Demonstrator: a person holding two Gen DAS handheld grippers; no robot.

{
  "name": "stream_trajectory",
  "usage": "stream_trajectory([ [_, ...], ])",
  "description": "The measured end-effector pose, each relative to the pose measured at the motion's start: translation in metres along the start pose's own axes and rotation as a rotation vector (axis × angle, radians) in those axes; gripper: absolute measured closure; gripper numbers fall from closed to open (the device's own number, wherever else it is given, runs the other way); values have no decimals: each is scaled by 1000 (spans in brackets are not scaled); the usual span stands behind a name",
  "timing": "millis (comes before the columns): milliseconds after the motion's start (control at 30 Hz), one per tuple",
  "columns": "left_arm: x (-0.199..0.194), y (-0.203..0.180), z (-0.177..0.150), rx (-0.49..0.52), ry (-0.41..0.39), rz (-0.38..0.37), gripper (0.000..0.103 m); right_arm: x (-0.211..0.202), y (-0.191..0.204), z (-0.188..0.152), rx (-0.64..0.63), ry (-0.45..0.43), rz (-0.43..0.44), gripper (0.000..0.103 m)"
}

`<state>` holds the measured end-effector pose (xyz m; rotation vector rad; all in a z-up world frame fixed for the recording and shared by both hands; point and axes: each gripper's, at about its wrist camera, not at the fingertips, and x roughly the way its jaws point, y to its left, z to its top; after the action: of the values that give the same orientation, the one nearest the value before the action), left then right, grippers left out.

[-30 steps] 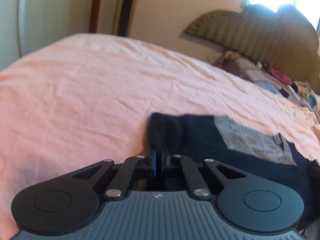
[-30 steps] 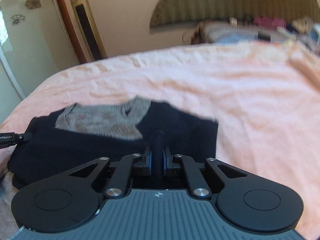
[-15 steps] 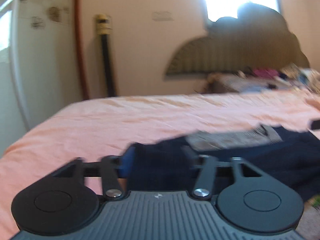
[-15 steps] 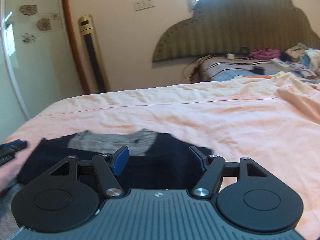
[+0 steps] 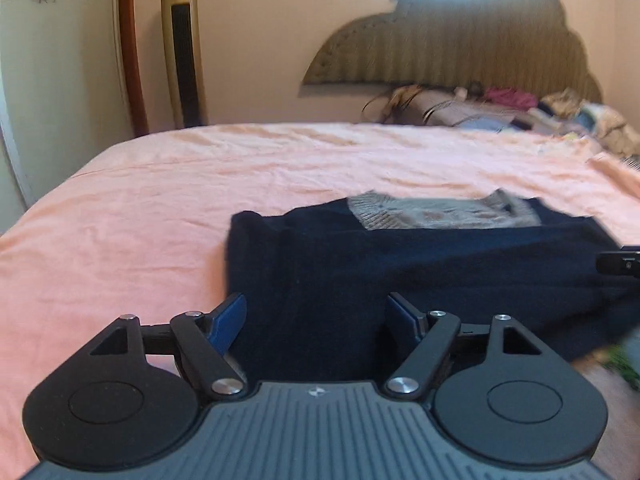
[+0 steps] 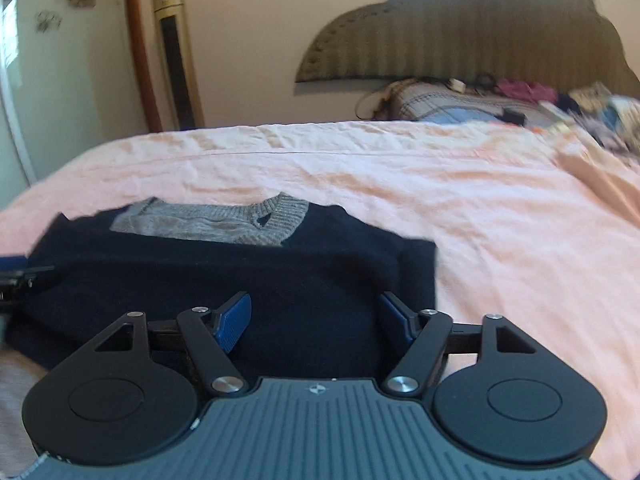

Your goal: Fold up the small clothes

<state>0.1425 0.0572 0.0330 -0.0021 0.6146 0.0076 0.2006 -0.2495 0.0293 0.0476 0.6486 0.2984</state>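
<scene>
A small dark navy sweater (image 5: 400,256) with a grey knit collar panel (image 5: 432,212) lies folded on the pink bed sheet (image 5: 160,200). My left gripper (image 5: 316,320) is open and empty, just above the sweater's near left part. My right gripper (image 6: 316,316) is open and empty, over the sweater's (image 6: 248,276) near right part; the grey panel (image 6: 216,220) lies beyond it. The tip of the right gripper shows at the right edge of the left wrist view (image 5: 620,262), and the left gripper's tip at the left edge of the right wrist view (image 6: 20,276).
A padded headboard (image 5: 460,52) and a heap of clothes and bedding (image 5: 520,108) lie at the far right end of the bed. A tall gold tower fan (image 5: 182,44) stands by the wall beyond the bed. A fold of pink sheet (image 6: 600,184) rises at right.
Both grippers were shut on the sweater's near edge one second ago. They have opened, let the sweater go and drawn back and up; the sweater now lies flat.
</scene>
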Motion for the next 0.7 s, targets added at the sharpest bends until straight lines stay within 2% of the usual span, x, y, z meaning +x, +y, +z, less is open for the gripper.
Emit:
stream_trajectory([
  [67,-30,17,-14,-3,-35,17,26,-35,-11,-14,-20,-26,-6,17],
  [133,-45,31,-29,-4,-12,61,26,-56,-27,-28,-18,-11,-63,17],
  [167,-48,38,-36,-20,14,74,26,-60,-34,-34,-13,10,-76,23],
  [233,-45,46,-47,-44,75,79,27,-57,-44,-46,16,82,-55,42],
  [267,-41,46,-50,-47,94,79,39,-55,-45,-51,20,97,-43,57],
  [300,-41,44,-53,-48,80,84,53,-55,-42,-54,7,74,-49,62],
  [333,-39,42,-52,-39,72,82,71,-54,-40,-55,10,76,-45,72],
  [367,-39,40,-49,-31,68,75,100,-53,-41,-54,27,80,-36,94],
  [433,-36,37,-48,22,69,126,99,-53,-51,-55,39,75,-49,96],
  [467,-35,39,-50,48,63,122,99,-55,-61,-57,82,65,-32,99],
  [500,-37,41,-51,53,63,118,99,-57,-68,-58,139,65,-14,99],
  [567,-43,41,-50,48,78,105,99,-62,-66,-59,171,81,-5,97],
  [600,-48,42,-50,25,85,87,99,-66,-63,-60,181,89,6,85],
  [633,-54,44,-51,-2,96,74,98,-73,-61,-61,202,97,26,77],
  [667,-62,46,-53,-30,119,59,97,-81,-59,-63,213,97,52,54],
  [700,-70,48,-57,-55,135,41,93,-92,-56,-67,206,97,72,36],
])
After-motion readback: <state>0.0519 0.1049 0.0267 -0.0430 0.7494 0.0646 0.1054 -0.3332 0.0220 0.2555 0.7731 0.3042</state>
